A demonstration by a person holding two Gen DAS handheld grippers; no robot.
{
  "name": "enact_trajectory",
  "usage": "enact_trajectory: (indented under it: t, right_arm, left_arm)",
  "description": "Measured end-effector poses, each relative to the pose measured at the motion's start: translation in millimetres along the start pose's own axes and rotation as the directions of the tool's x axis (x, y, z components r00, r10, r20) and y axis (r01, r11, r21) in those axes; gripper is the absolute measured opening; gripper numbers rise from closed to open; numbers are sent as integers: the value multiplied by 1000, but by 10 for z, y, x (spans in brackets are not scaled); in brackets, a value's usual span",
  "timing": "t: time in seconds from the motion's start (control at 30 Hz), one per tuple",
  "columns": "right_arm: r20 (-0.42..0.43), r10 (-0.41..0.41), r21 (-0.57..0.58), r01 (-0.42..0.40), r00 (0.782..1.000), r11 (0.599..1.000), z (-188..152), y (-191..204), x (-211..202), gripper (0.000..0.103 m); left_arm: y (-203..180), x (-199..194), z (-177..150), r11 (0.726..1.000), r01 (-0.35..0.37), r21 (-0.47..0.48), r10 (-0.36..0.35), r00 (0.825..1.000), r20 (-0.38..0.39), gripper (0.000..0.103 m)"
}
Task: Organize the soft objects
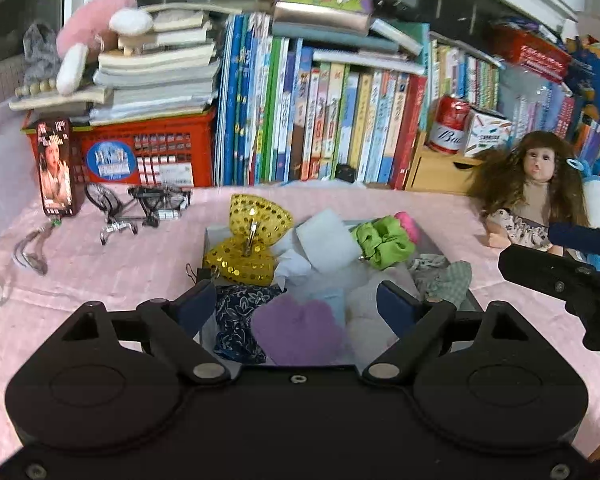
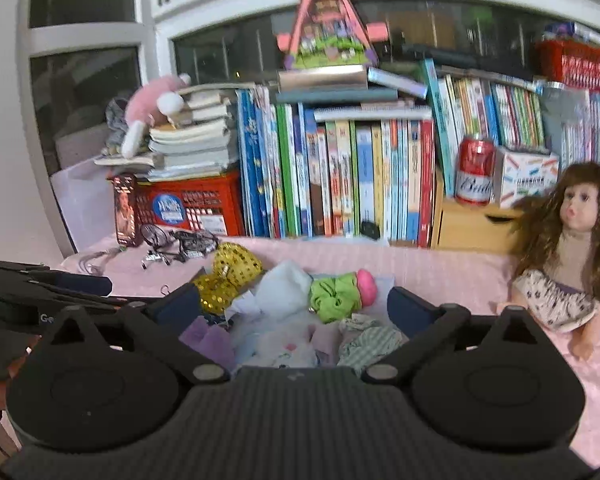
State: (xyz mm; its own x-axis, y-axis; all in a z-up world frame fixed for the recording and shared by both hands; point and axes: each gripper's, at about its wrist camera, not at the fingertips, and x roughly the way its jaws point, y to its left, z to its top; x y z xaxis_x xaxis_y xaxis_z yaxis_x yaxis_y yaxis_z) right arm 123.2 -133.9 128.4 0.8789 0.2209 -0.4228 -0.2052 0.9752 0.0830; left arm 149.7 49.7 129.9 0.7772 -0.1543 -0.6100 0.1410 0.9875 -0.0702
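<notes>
Pink-clothed counter [image 1: 100, 272] under a window, books behind. Left wrist: shallow tray [image 1: 452, 252] in the middle holds the soft things. My left tool [image 1: 296, 304] hangs over its near end, fingers apart, empty. Counted in the tray: one gold sequin bow [image 1: 252, 240], one green scrunchie [image 1: 384, 242], one purple felt piece [image 1: 300, 332]. One doll [image 1: 528, 196] right of the tray.

Right wrist: my right tool [image 2: 292, 308] spread, empty, over the tray. Sorting seems mid-way; next I'd pick one piece.
</notes>
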Motion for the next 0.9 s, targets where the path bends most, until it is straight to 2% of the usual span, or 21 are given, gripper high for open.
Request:
enact_trajectory:
  t: [0.2,0.43,0.9]
  right_arm:
    - [78,-12,-37,15,997,999,-134,86,-283,103]
    - [110,-25,-33,29,994,999,-303,107,-445,103]
    - [137,-38,-68,48,990,997,-528,209,-525,103]
  left_arm:
    - [-130,-287,-212,999,-8,51,4,997,80,89]
    - [-226,-520,-499,997,-24,71,13,990,140,91]
    - [-193,-629,-803,998,-43,47,35,987,155,92]
